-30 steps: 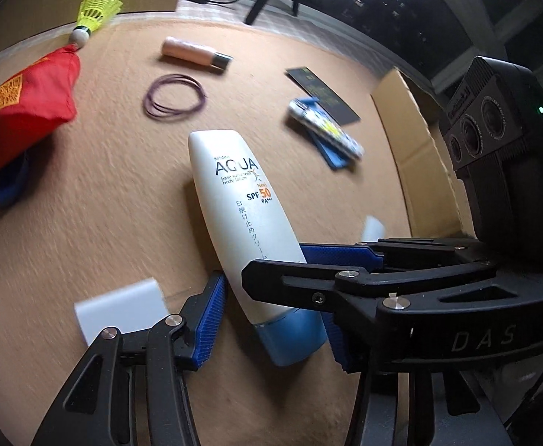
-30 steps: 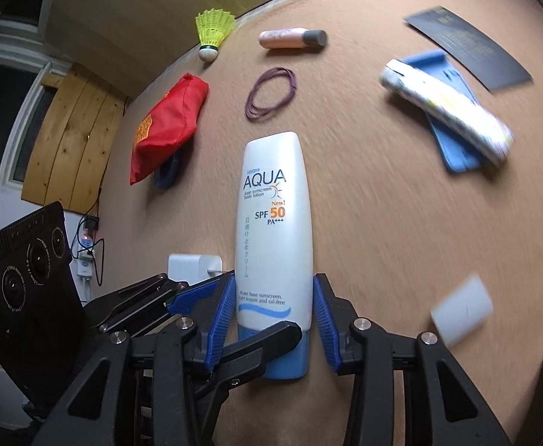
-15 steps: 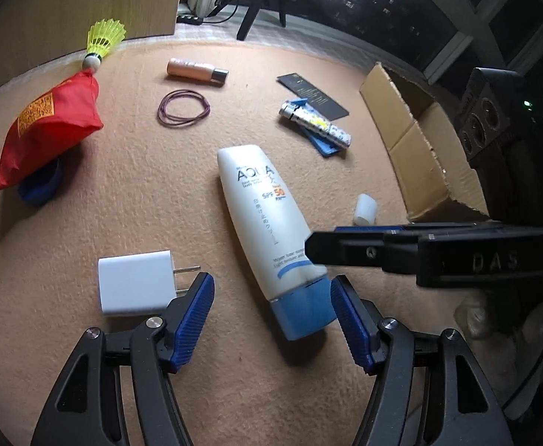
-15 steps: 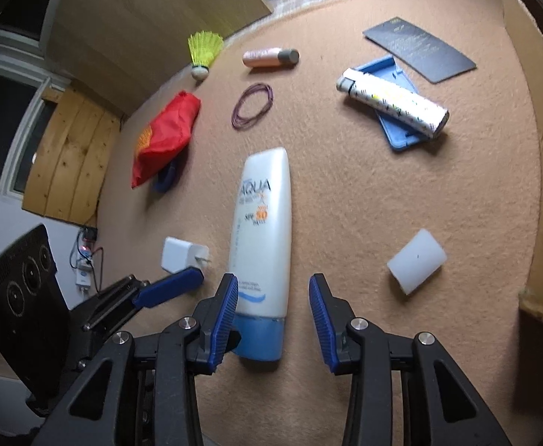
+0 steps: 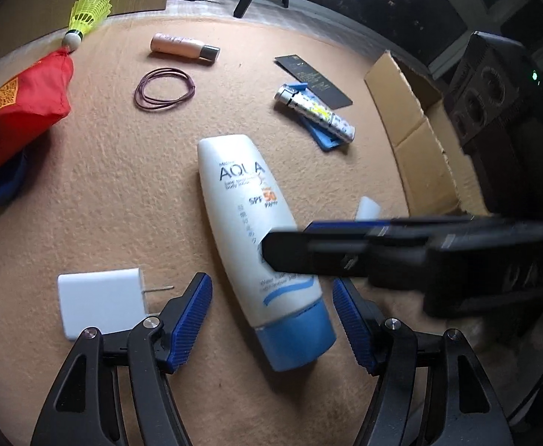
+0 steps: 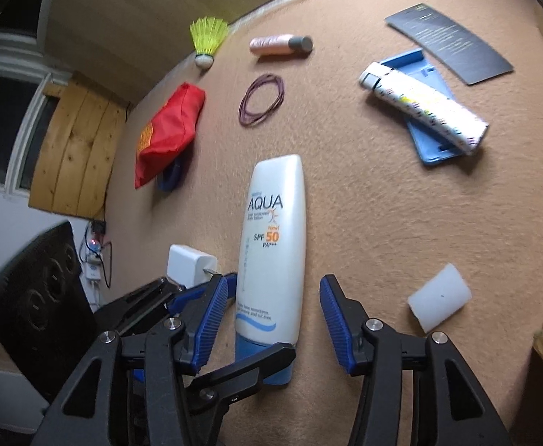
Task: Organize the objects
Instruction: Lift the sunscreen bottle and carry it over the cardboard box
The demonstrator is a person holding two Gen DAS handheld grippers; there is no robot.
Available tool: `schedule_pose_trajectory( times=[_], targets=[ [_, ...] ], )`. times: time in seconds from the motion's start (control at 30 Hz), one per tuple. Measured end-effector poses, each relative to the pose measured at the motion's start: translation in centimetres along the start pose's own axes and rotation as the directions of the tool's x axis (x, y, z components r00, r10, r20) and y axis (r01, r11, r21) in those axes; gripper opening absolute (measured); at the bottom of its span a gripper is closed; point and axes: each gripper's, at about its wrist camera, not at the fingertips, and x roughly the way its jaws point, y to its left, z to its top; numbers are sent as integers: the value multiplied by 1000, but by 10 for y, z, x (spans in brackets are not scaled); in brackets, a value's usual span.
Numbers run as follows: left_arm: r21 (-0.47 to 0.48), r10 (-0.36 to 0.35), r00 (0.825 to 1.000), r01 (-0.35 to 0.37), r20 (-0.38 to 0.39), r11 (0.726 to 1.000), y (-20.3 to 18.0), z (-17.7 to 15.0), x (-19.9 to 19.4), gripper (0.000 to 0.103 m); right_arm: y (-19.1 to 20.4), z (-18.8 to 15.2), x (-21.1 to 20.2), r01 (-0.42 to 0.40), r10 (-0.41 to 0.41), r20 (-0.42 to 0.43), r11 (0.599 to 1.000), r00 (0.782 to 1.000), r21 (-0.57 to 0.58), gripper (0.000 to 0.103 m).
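Your left gripper: you are holding it spread wide, ribbed blue pads on either side of the tube's blue cap, neither pad touching.
Your right gripper: you are keeping it wide as well, straddling the same cap end; in the left view its black finger is crossing over the tube's lower body and hiding part of the print.
Sunscreen tube: it is lying flat on the carpet between both pairs of fingers, smooth white plastic, flattened and tapering to a sealed far end, cap nearest you.
Carpet: a tan, short-nap surface is carrying everything.
White charger: a glossy rounded block is sitting just left of the tube, prongs pointing toward it.
White cylinder: a matte stub is lying right of the tube, apart from it.
Cardboard box: it is standing open at the right; its contents cannot be made out.
Patterned tube: it is resting across a blue tray.
Red pouch: crinkled fabric is covering a blue object.
Farther off: a purple band loop, a pink capped tube, a dark card and a yellow shuttlecock are lying apart.
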Motion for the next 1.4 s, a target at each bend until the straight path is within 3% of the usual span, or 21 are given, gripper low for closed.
schedule_pose_trajectory(
  times=[0.17, 0.2, 0.47, 0.57, 0.7, 0.8, 1.0, 1.4],
  targets=[
    [-19, -17, 1000, 18, 9, 1000, 1, 3, 2, 68, 8, 0, 7, -5, 4, -18, 999, 1000, -39, 47],
    [-17, -19, 1000, 20, 9, 1000, 0, 4, 3, 64, 9, 0, 7, 2, -3, -18, 999, 1000, -43, 46],
    [38, -3, 1000, 3, 25, 999, -24, 10, 5, 55, 8, -1, -12, 37, -35, 50, 998, 998, -46, 38],
    [53, -18, 1000, 17, 22, 998, -37, 13, 8, 54, 6, -2, -25, 13, -10, 62, 999, 998, -45, 27],
    [67, -6, 999, 3, 40, 998, -54, 17, 13, 52, 4, -4, -34, 72, -67, 85, 996, 994, -60, 27],
    [44, -21, 999, 20, 28, 999, -54, 19, 19, 45, -6, -4, -35, 56, -54, 85, 998, 995, -21, 26],
    [59, -44, 998, 41, 38, 997, -62, 22, 18, 45, -6, -4, -50, 70, -67, 125, 997, 990, -22, 27],
    [185, -98, 991, 81, 88, 979, -129, 56, 5, 45, -26, 0, -131, 109, -104, 259, 994, 960, -3, 27]
  ],
)
